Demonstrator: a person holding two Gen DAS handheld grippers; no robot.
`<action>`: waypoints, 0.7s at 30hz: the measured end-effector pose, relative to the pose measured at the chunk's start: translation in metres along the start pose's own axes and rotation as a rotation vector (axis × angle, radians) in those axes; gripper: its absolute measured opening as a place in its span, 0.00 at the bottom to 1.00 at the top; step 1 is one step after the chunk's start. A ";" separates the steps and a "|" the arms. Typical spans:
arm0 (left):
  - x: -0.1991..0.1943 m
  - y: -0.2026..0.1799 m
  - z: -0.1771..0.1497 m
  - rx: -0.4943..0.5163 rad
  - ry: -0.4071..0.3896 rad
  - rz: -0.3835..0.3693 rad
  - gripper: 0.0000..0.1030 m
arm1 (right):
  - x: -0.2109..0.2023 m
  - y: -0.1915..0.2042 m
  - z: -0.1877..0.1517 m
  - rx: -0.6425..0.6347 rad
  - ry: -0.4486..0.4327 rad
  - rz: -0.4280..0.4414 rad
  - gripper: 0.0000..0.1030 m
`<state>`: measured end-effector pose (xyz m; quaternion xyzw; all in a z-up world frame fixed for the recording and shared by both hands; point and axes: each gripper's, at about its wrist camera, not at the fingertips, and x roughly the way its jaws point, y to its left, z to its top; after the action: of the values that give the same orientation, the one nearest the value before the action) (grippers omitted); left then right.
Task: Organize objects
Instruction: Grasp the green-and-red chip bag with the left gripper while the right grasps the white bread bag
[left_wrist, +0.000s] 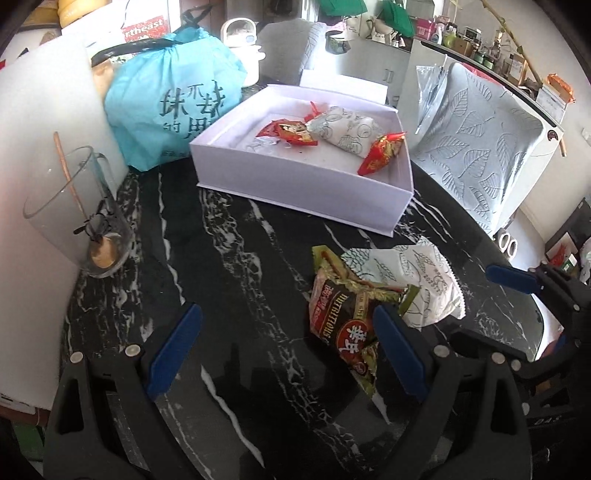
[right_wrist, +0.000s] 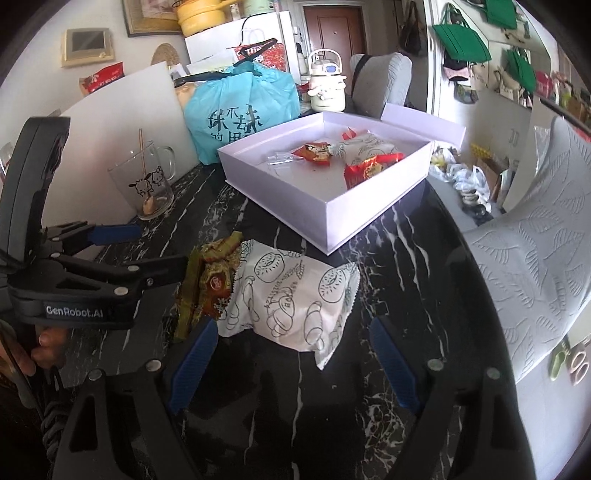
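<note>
Box (left_wrist: 306, 192): four snacks inside. Before it, green packet (left_wrist: 343, 314) and white packet (right_wrist: 295, 295) remain; both grippers' jaws apart.

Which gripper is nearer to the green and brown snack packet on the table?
Left. The left gripper is open with one finger touching the green and brown snack packet. The right gripper is open around the white bread packet beside it.
</note>
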<state>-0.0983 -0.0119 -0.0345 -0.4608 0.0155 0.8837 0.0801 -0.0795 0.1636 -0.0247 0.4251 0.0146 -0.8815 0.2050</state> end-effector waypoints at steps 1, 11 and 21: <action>0.000 -0.001 0.000 0.003 0.002 -0.005 0.91 | 0.001 -0.001 0.000 0.001 0.000 0.007 0.83; -0.005 0.002 0.007 0.036 -0.001 0.031 0.91 | 0.019 -0.001 0.011 0.011 0.019 0.042 0.85; -0.011 0.012 0.009 0.002 -0.008 -0.003 0.91 | 0.048 -0.006 0.023 0.027 0.050 0.019 0.86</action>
<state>-0.1013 -0.0247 -0.0206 -0.4570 0.0156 0.8855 0.0821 -0.1253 0.1475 -0.0470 0.4497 0.0041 -0.8688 0.2071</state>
